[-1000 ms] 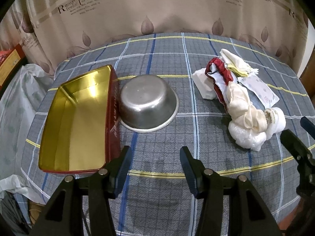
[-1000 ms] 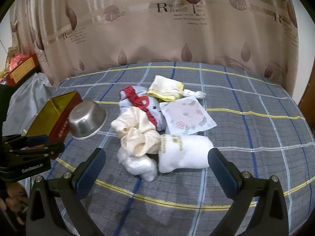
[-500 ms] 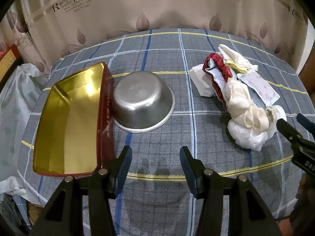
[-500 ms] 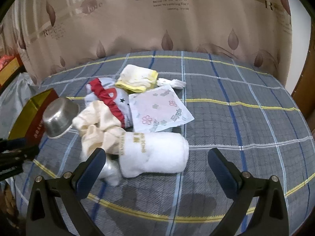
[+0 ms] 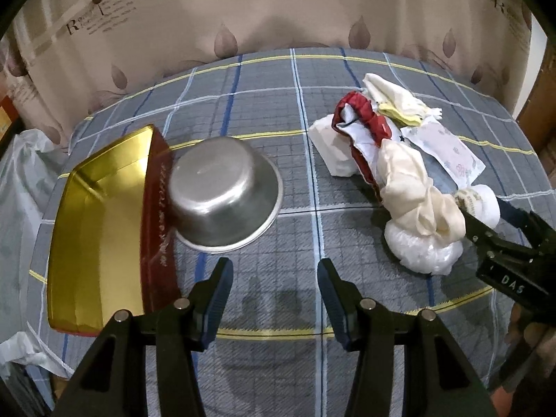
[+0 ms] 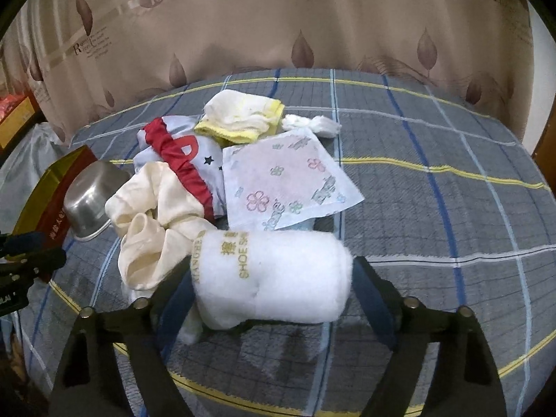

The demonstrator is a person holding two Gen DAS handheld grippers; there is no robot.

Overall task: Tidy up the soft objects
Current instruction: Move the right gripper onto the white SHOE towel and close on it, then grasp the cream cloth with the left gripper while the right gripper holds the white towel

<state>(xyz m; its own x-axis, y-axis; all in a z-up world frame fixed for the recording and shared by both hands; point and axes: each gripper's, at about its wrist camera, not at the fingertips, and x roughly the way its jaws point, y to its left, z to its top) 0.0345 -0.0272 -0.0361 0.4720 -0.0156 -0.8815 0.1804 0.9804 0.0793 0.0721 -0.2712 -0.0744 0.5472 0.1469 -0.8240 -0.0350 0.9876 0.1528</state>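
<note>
white towel roll (image 6: 278, 274) with gold lettering, grey plaid cloth (image 5: 278, 111), gold-lined red tin (image 5: 104, 229)

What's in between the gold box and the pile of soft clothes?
The upside-down steel bowl, touching the gold box; then bare plaid cloth up to the clothes pile. The left wrist view shows it.

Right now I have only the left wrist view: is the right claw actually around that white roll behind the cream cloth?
Observer: Yes. The white rolled towel with gold lettering lies between the right claw's fingers. Its jaws are closing, and no squeeze shows yet.
Operator: Anything touching the roll?
Observer: The crumpled cream satin cloth touches its left end.
Operator: And the printed sheet?
Observer: The flower-printed white sheet ends just behind the roll.
</note>
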